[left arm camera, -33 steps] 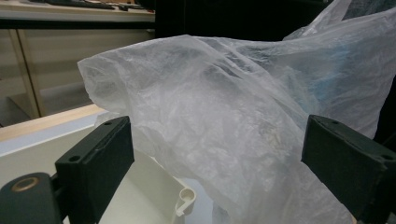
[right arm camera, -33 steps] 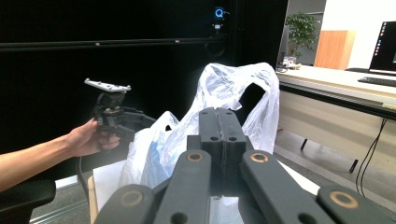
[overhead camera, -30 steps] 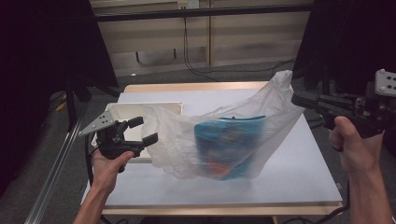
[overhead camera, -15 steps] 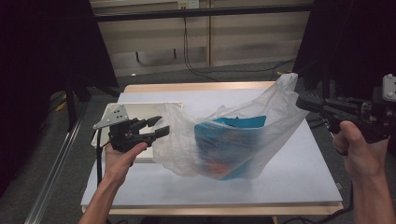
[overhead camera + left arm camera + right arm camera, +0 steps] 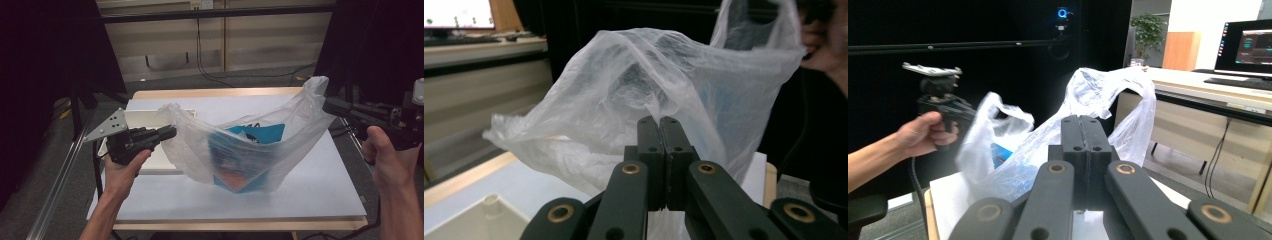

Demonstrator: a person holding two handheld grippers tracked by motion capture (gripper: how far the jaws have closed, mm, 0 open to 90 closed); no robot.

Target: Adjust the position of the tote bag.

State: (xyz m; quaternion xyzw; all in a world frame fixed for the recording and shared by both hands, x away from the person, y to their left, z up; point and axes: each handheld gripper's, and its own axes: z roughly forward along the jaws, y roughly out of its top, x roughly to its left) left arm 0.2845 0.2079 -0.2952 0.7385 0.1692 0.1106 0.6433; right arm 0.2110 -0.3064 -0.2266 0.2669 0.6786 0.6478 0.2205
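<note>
Clear plastic bag (image 5: 250, 150) holds a blue box (image 5: 247, 160) upright.

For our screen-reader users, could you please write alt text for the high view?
Two hand-held tools stretch a clear plastic bag holding a blue box above a white table: left tool and right tool each clamp a handle.

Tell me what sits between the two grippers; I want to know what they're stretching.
In the high view, the clear plastic bag spans from the left gripper to the right gripper, sagging around a blue package inside it.
</note>
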